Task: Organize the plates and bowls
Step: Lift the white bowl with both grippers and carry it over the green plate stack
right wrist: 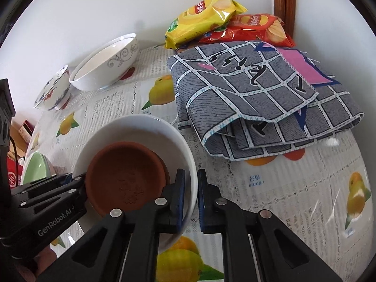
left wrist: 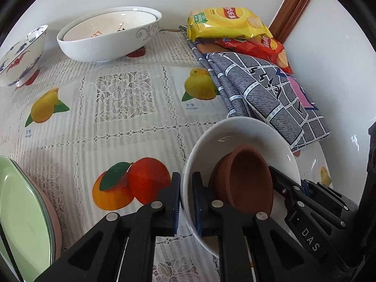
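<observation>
Over the fruit-print tablecloth (left wrist: 122,122): white bowl (left wrist: 246,136) carried two-handed.
The left gripper (left wrist: 186,202) and right gripper (right wrist: 191,199) each pinch opposite walls of the rim, likely to keep level the terracotta saucer (right wrist: 124,183) leaning inside; nested white bowls (left wrist: 108,35) stand near the wall.

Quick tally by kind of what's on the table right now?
Bowls: 4 — white bowl, patterned bowl, nested pair
Clay saucers: 1
Plates: 2, stacked
Chip bags: 2
Cloths: 1
Total: 10
</observation>
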Tool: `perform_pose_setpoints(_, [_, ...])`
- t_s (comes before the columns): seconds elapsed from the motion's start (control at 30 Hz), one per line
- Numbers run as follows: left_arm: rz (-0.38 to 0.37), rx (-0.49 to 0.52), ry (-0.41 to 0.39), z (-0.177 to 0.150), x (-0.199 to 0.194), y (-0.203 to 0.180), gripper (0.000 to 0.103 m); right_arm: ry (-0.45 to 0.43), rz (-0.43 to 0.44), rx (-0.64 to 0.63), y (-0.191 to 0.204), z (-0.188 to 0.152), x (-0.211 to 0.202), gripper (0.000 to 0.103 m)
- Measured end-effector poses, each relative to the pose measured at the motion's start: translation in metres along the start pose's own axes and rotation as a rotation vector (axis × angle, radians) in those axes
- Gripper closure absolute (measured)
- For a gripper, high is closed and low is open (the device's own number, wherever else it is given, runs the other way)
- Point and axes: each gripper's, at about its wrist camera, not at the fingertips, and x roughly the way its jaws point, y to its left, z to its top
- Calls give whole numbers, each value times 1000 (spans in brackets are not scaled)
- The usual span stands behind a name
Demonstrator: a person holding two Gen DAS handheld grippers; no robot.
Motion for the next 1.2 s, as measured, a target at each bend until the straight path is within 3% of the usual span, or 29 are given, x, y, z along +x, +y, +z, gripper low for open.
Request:
perform_pose_setpoints(0.3, [-1,-14,6,-15,-11,1,94,-11,-3,23,4,-14,-14,93])
perform_pose_setpoints(1.2, [40,-48,-117,-33,-107,31,95,-111,75,29,59,-26,-89,93])
